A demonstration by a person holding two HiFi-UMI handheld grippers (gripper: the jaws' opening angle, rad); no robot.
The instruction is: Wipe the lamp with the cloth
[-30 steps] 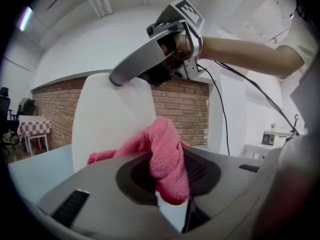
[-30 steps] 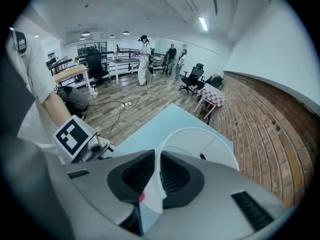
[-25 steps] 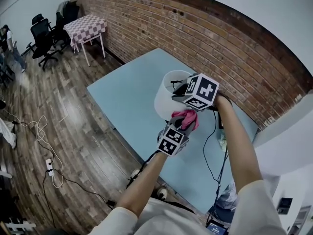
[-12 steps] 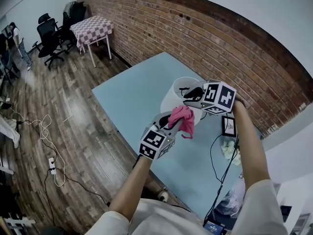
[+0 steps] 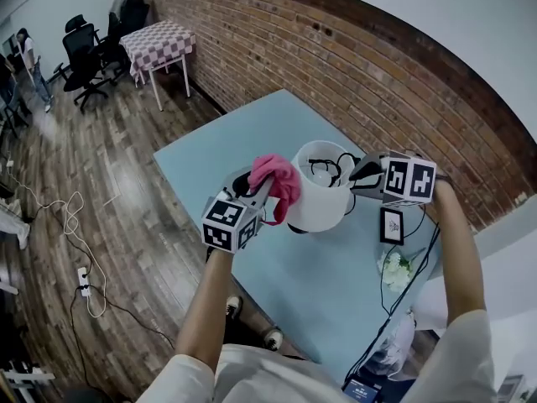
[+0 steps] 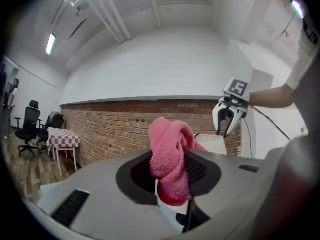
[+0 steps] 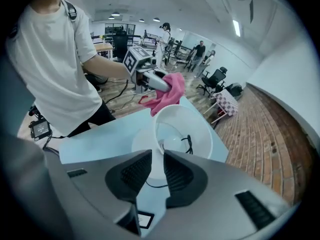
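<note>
Left gripper [image 5: 263, 189] swung cloth [image 5: 278, 183] left; blue table [image 5: 222, 154], brick wall [image 5: 336, 57].

One lamp [image 5: 325, 212], one cloth [image 5: 279, 180]

We find the table [image 5: 239, 154] set along the wall [image 5: 336, 65] behind it, and the lamp [image 5: 323, 198] stands on it toward the wall side. To the lamp's left, the cloth [image 5: 277, 183] sits clamped between the jaws of the left gripper [image 6: 172, 171], just beside the shade; we cannot tell whether it touches. On the table to the lamp's right stands a picture frame [image 5: 391, 224], with flowers [image 5: 394, 269] lying nearer us than the frame. Far to the left along the same wall stands a small table [image 5: 155, 44], with office chairs [image 5: 88, 50] to its left. On the floor left of the table lie a cable [image 5: 75, 225] and a power strip [image 5: 84, 282].
</note>
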